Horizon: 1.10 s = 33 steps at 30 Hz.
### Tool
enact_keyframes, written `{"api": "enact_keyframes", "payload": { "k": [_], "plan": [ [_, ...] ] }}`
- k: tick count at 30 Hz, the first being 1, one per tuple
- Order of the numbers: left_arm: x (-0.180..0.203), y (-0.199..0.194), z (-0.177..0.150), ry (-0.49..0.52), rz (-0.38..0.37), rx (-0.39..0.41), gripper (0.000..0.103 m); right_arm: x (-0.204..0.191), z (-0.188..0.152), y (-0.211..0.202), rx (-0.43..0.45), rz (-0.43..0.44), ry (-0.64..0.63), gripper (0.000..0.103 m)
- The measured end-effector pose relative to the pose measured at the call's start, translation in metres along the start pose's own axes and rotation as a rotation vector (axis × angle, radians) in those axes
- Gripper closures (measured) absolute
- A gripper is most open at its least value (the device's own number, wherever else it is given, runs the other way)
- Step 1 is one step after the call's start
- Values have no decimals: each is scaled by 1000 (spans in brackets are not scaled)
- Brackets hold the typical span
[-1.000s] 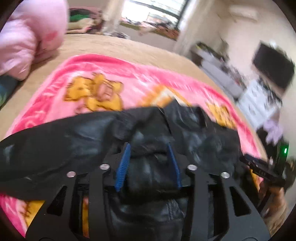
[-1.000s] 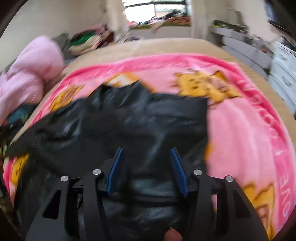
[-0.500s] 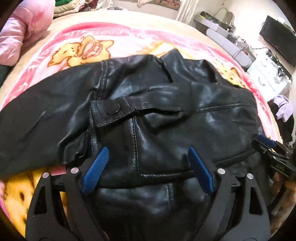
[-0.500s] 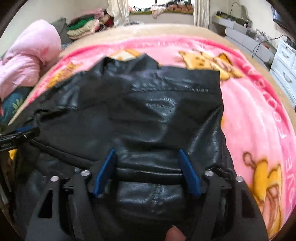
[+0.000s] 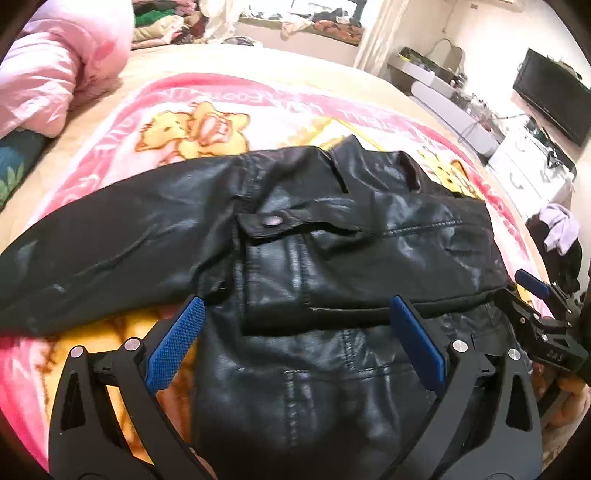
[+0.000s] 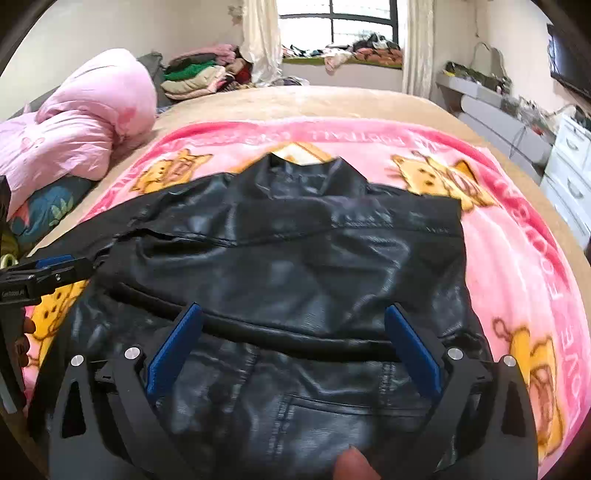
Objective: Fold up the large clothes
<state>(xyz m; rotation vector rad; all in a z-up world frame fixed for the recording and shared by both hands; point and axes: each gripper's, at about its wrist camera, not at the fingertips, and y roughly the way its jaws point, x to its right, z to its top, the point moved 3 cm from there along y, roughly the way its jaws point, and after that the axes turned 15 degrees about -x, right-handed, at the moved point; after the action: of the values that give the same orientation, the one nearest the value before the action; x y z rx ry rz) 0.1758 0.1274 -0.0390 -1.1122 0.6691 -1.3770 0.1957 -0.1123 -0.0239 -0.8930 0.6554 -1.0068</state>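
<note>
Pink blanket bears jacket lengthwise, collar pointing away; both tools spread.

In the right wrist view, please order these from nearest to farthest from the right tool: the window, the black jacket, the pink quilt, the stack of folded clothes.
1. Black jacket: directly under and ahead of the right tool.
2. Pink quilt: on the left, on the bed's edge.
3. Stack of folded clothes: far left, beyond the quilt.
4. Window: on the back wall, straight ahead.
</note>
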Motion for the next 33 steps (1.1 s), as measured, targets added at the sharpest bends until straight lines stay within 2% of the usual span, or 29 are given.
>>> {"api": "enact_keyframes", "payload": {
  "k": [5, 9, 13, 18, 21, 25, 33],
  "plan": [
    [-23, -11, -9, -55, 19, 16, 9, -27, 4, -11, 34, 8, -67, 5],
    [-43, -18, -18, -112, 62, 32, 9, -50, 5, -19, 56, 7, -123, 5],
    [-59, -28, -28, -155, 49, 52, 9, -76, 5, -27, 72, 11, -172, 5],
    [-81, -38, -44, -209, 69, 60, 9, -106, 4, -35, 89, 23, -210, 5],
    [-91, -42, -50, -231, 54, 55, 9, -124, 5, -37, 88, 46, -218, 5],
    [-107, -54, -54, -262, 78, 82, 9, -151, 7, -38, 86, 51, -248, 5],
    [-153, -81, -58, -393, 91, 149, 9, -200, 13, -33, 71, 67, -300, 5]
  ]
}}
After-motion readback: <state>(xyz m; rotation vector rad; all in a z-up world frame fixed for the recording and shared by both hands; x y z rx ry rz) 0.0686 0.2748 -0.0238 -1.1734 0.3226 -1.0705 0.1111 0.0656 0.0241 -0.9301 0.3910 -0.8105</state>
